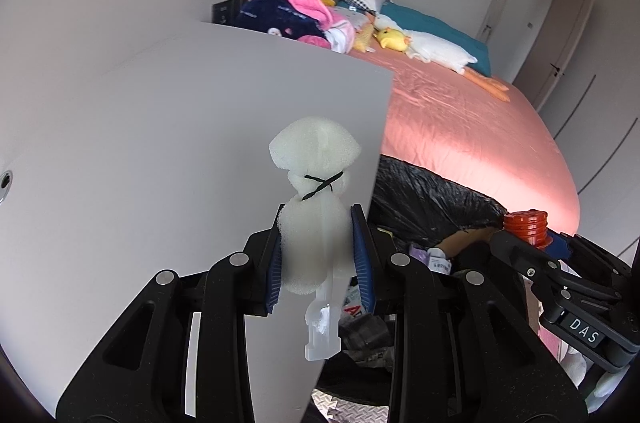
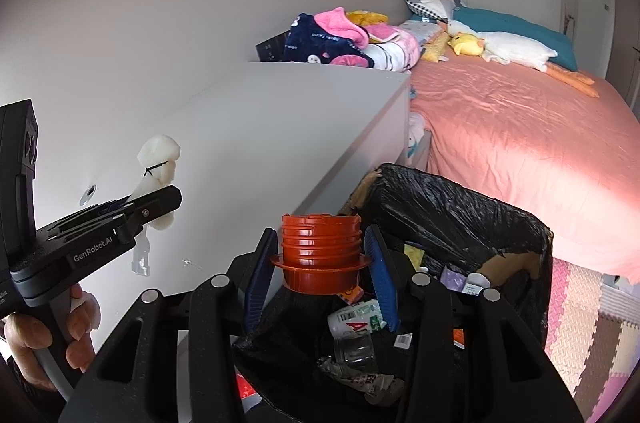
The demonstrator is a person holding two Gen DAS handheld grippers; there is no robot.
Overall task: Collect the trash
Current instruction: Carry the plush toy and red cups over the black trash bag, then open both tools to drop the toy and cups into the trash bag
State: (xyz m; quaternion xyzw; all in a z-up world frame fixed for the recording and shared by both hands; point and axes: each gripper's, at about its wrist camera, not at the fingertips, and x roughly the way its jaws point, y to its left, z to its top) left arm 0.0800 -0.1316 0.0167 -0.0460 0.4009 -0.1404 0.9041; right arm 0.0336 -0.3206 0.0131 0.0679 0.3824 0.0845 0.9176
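Note:
My left gripper (image 1: 320,251) is shut on a white foam piece (image 1: 314,207) tied with a thin black band and fixed to a clear plastic stem; it hangs over the white cabinet top (image 1: 160,127). The same foam piece (image 2: 158,163) shows in the right wrist view at the left, held by the left gripper (image 2: 158,201). My right gripper (image 2: 322,255) is shut on an orange ribbed plastic cap (image 2: 320,251), held above a bin lined with a black bag (image 2: 460,211) that contains wrappers, a clear cup and paper. In the left wrist view the orange cap (image 1: 526,225) appears at the right edge.
A white cabinet (image 2: 280,127) stands left of the bin. Behind lies a bed with a pink sheet (image 2: 520,143), piled clothes (image 2: 340,39) and a plush duck (image 2: 500,45). Coloured foam mats (image 2: 580,323) cover the floor at the right. A person's hand (image 2: 52,327) grips the left tool.

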